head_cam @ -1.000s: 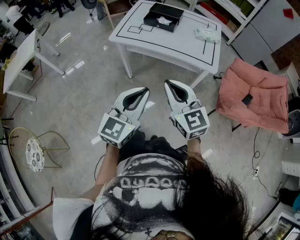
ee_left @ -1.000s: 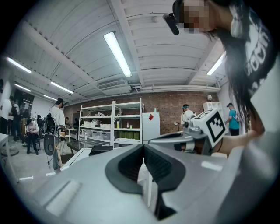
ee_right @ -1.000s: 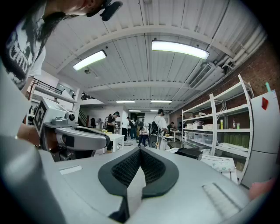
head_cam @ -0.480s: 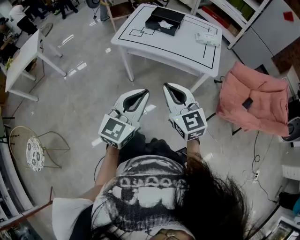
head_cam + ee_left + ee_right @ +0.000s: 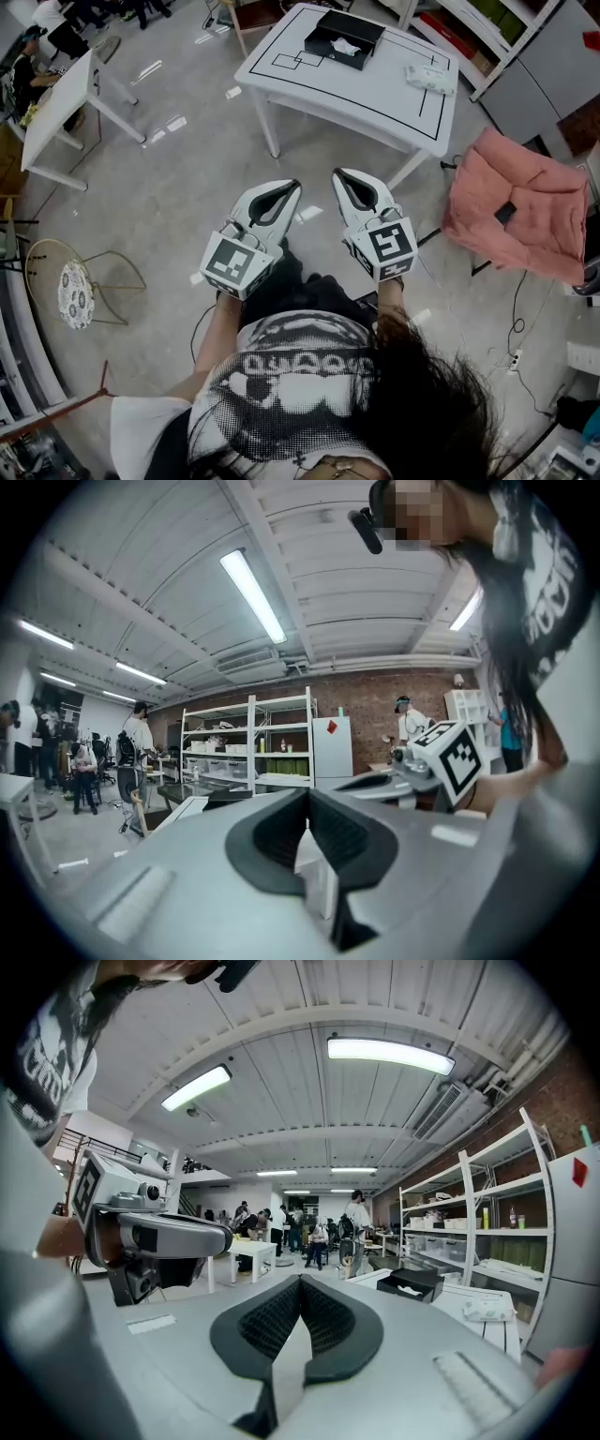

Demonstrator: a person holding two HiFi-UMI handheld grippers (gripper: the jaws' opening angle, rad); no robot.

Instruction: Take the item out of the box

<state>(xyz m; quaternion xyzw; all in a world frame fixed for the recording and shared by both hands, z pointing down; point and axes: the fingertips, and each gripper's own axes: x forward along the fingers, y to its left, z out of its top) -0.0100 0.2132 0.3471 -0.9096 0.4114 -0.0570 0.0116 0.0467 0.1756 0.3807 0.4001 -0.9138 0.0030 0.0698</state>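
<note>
The left gripper is held low in front of the person, its jaws brought fully together – nothing is gripped or touched by it. The right gripper is held just beside it, likewise closed to the limit and empty. In both gripper views the black pads are seen meeting at their tips, with only open room beyond them.

The black box is found on the white table, well apart from both grippers, near the table's far edge. The white item is seen lying inside the box.

Compared with a second ago, the table and the box are placed a little further right and lower in the head view, and more of the room's left side is shown; the grippers are kept in nearly the same spot, shut as before.

By count: two grippers, each fitted with one marker cube; one black box with one item in it; one pale packet on the same table – towards its right end; two white tables, the second at the left; one pink cushion at the right.
</note>
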